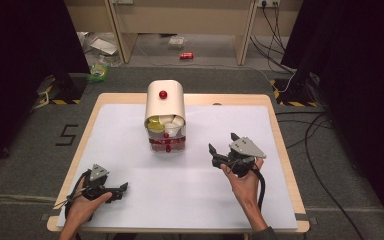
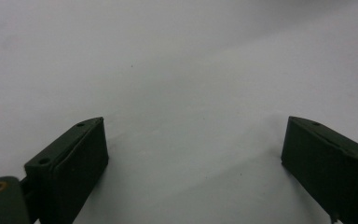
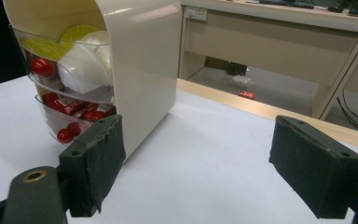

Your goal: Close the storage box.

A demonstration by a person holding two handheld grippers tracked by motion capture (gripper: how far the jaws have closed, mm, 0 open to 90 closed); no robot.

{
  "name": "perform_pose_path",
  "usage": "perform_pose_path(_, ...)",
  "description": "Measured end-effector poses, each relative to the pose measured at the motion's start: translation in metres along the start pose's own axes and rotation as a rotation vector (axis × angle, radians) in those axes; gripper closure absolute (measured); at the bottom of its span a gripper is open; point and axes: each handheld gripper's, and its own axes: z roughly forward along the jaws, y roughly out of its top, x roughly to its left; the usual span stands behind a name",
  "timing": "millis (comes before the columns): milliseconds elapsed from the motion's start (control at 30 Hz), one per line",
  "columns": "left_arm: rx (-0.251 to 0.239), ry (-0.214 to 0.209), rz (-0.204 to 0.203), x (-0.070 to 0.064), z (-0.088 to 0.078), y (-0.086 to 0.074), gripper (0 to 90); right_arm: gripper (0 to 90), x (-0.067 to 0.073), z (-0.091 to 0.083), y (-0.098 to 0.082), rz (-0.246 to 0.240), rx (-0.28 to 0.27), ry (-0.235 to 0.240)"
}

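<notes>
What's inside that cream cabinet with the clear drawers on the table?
The upper drawer of the cream cabinet holds white and yellow pieces; the lower drawer holds red items. Both have red knobs. Anything deeper under the cover is hidden.

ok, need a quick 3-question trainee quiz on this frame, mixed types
1. True or false: the left gripper is holding an item from the cream cabinet.
2. Which gripper is nearer the cabinet? A) left B) right C) both touch it
3. Fill in: the knob on the cabinet's top is ____ in colour.

Key: 1 false, its jaws stand open over bare white table. 2 B. 3 red.
</notes>
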Motion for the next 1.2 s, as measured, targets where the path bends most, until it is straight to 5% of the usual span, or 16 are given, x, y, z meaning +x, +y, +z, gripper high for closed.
perform_pose_path(1200, 0.000, 0.001, 0.002, 0.000, 0.000, 0.000, 6.3, 15.8, -0.043, -0.048, -0.041, 0.076, 0.044, -0.114)
